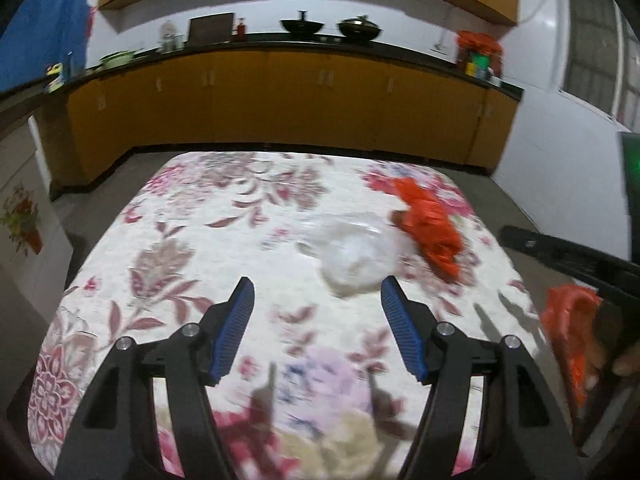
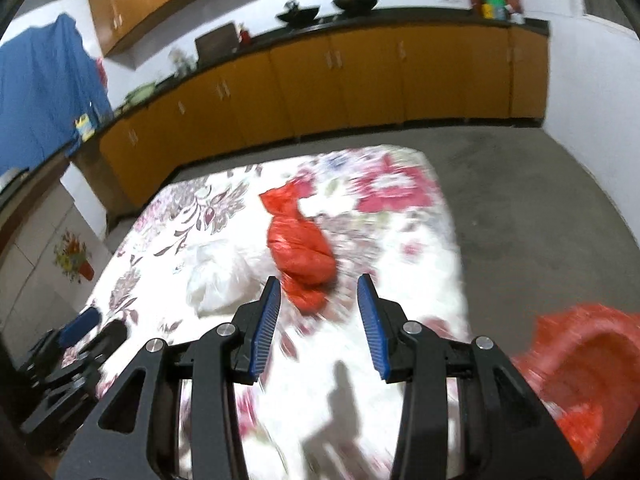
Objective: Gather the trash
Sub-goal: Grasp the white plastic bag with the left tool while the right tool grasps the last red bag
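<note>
A crumpled red plastic bag (image 1: pixel 432 228) (image 2: pixel 300 252) lies on the flowered tablecloth (image 1: pixel 192 248) (image 2: pixel 404 264) at the right. A clear white plastic bag (image 1: pixel 354 256) (image 2: pixel 222 276) lies just left of it, touching it. My left gripper (image 1: pixel 318 300) is open and empty above the cloth, a little short of the clear bag. My right gripper (image 2: pixel 318 300) is open and empty, just short of the red bag's near end. The left gripper also shows in the right wrist view (image 2: pixel 92 326) at the table's left edge.
A red open bag or bin (image 2: pixel 588 364) (image 1: pixel 568 328) hangs off the table's right edge, close to my right gripper. Yellow cabinets (image 1: pixel 280 108) with a dark counter and pots stand behind. Grey floor (image 2: pixel 520 208) lies right of the table.
</note>
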Demonstrator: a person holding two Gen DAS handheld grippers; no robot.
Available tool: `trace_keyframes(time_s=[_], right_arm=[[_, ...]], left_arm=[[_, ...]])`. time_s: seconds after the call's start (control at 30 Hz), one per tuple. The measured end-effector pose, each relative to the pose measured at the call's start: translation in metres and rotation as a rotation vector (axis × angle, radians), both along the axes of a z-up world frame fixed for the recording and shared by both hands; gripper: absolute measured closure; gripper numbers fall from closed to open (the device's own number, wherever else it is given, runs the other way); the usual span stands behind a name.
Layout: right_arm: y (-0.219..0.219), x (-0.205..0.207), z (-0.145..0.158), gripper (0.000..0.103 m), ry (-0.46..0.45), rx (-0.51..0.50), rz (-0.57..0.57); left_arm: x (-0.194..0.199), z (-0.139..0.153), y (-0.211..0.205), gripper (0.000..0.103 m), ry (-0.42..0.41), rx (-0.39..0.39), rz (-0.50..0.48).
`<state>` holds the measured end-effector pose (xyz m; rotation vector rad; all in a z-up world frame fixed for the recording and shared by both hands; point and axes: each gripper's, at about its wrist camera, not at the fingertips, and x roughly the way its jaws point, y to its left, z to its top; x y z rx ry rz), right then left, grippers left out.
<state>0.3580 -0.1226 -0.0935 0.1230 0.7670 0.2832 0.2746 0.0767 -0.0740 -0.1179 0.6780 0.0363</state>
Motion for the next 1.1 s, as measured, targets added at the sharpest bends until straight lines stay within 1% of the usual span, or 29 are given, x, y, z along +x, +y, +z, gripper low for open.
trace_keyframes(time_s=[0.13,0.2,0.27,0.33,0.37,0.4,0.5,0.57,0.63,0.7,0.83,0.87,0.93,0.97,1.0,1.03,1.1], right_arm=[[0.027,0.032,-0.018,0.061,0.024,-0.018,0.025],[0.038,0.043,-0.024,0.053,0.026,-0.037,0.028],[0.044,0.051,-0.029,0.053,0.026,-0.068,0.022],[0.043,0.058,-0.036,0.055,0.047,-0.085,0.012],[0.039,0.059,-0.038,0.064,0.052,-0.09,0.006],[0.035,0.058,-0.038,0.069,0.052,-0.092,0.008],[0.022,0.051,-0.033,0.075,0.051,-0.079,-0.003],[0.011,0.043,-0.03,0.076,0.044,-0.071,-0.024],[-0.009,0.032,-0.025,0.076,0.038,-0.033,-0.058],[-0.024,0.019,-0.02,0.076,0.03,-0.004,-0.077],[-0.046,-0.007,-0.01,0.076,0.016,0.024,-0.092],[-0.049,-0.01,-0.009,0.076,0.014,0.03,-0.095],[-0.059,-0.021,-0.004,0.076,0.011,0.053,-0.108],[-0.062,-0.026,-0.002,0.076,0.007,0.064,-0.116],[-0.064,-0.03,-0.001,0.076,0.002,0.071,-0.122],[-0.066,-0.035,0.001,0.076,-0.003,0.078,-0.128],[-0.07,-0.046,0.006,0.076,-0.017,0.09,-0.139]], left_arm=[[0.009,-0.007,0.018,0.038,0.013,-0.005,0.035],[0.014,-0.01,0.025,0.038,0.017,-0.012,0.04],[0.02,-0.012,0.028,0.038,0.02,-0.013,0.037],[0.025,-0.012,0.028,0.038,0.017,-0.014,0.022],[0.03,-0.013,0.026,0.038,0.018,-0.018,0.011],[0.035,-0.013,0.024,0.037,0.019,-0.022,0.003],[0.052,-0.015,0.013,0.032,0.02,-0.04,-0.027],[0.064,-0.017,0.006,0.032,0.032,-0.052,-0.047],[0.08,-0.021,-0.006,0.032,0.054,-0.064,-0.076],[0.092,-0.025,-0.015,0.032,0.071,-0.057,-0.092],[0.115,-0.039,-0.035,0.033,0.134,-0.027,-0.129],[0.119,-0.043,-0.038,0.035,0.153,-0.019,-0.138],[0.127,-0.056,-0.046,0.054,0.208,-0.005,-0.163],[0.128,-0.061,-0.048,0.056,0.219,-0.006,-0.166],[0.128,-0.063,-0.048,0.062,0.215,-0.004,-0.162],[0.126,-0.063,-0.048,0.072,0.205,-0.004,-0.163],[0.123,-0.061,-0.049,0.081,0.195,-0.001,-0.166]])
